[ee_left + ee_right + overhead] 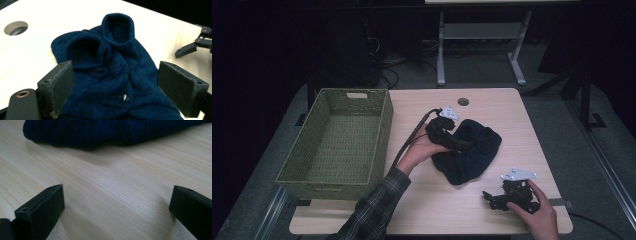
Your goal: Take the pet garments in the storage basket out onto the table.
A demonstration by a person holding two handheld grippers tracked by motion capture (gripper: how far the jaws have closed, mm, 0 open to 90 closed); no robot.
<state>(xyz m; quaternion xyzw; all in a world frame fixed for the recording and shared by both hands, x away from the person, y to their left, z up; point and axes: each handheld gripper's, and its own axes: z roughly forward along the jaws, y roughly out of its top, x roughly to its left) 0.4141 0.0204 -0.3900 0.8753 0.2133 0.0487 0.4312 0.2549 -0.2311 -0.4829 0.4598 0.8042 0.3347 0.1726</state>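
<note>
Left gripper (460,145) held low over the navy garment (110,75), jaws spread wide, pads clear of the cloth. Garment lies mid-table (492,107), beside the basket (319,175). Right gripper (492,199) rests near the front edge, jaws apart, empty.

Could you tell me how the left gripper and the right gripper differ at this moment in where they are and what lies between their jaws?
The left gripper hangs over the dark blue knitted garment at mid-table, while the right gripper sits at the table's near edge, apart from it. The left gripper's jaws straddle the garment without pressing it; the right gripper's jaws have just bare wood between them. Both stand open and hold nothing.
</note>
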